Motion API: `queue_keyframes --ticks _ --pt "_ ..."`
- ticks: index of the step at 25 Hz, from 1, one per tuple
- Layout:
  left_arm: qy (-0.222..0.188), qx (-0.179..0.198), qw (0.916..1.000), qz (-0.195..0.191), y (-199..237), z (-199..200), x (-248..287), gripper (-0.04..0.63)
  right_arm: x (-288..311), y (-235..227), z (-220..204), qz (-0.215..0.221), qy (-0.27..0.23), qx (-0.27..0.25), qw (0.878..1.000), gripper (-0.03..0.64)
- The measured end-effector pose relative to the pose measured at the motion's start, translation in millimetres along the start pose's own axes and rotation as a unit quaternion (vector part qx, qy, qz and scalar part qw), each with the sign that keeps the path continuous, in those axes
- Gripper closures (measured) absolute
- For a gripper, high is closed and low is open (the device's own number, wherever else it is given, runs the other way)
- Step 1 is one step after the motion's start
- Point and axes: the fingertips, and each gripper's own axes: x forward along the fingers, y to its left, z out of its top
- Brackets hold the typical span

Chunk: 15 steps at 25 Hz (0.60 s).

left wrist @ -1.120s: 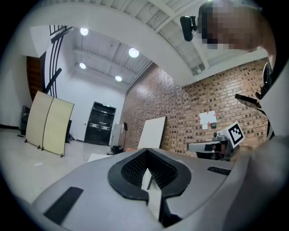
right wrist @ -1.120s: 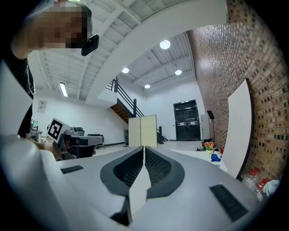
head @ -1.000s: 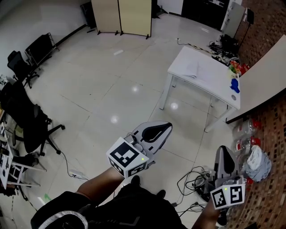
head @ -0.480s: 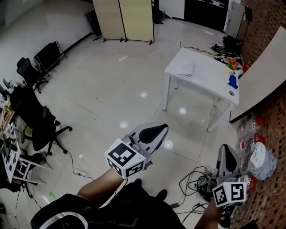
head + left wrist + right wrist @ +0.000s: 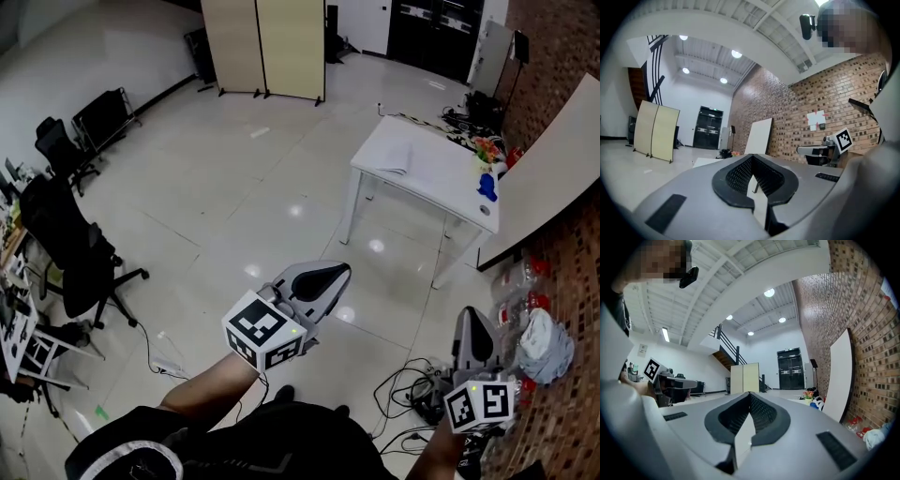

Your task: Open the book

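A white table (image 5: 441,173) stands far ahead across the floor, and a pale book or stack of sheets (image 5: 394,157) lies on its left part. My left gripper (image 5: 336,271) is held out at mid height, well short of the table, shut with nothing in it. My right gripper (image 5: 472,317) is low on the right, also shut and empty. The left gripper view shows its jaws (image 5: 752,157) meeting, with the table top (image 5: 704,162) faint beyond them. In the right gripper view the jaws (image 5: 750,393) are shut, and the left gripper (image 5: 670,379) shows at the left.
A blue object (image 5: 486,186) and colourful items (image 5: 485,148) sit on the table's right end. A white board (image 5: 548,164) leans on the brick wall. Cables (image 5: 408,389), bottles and a bag (image 5: 539,339) lie on the floor at right. Office chairs (image 5: 70,248) stand left, a folding screen (image 5: 264,42) at the back.
The room has shifted a little in the head view as I move across the floor. Both grippers stay shut and keep their places in front of me.
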Motion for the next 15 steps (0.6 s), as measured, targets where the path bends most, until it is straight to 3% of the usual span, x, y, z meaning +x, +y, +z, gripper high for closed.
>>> queue_keyframes --ticks 15 --pt "-0.009 -0.011 0.9998 -0.011 0.0 8.6 -0.5 0.598 10.4 13.7 11.0 0.010 0.011 -0.029 0.999 0.615"
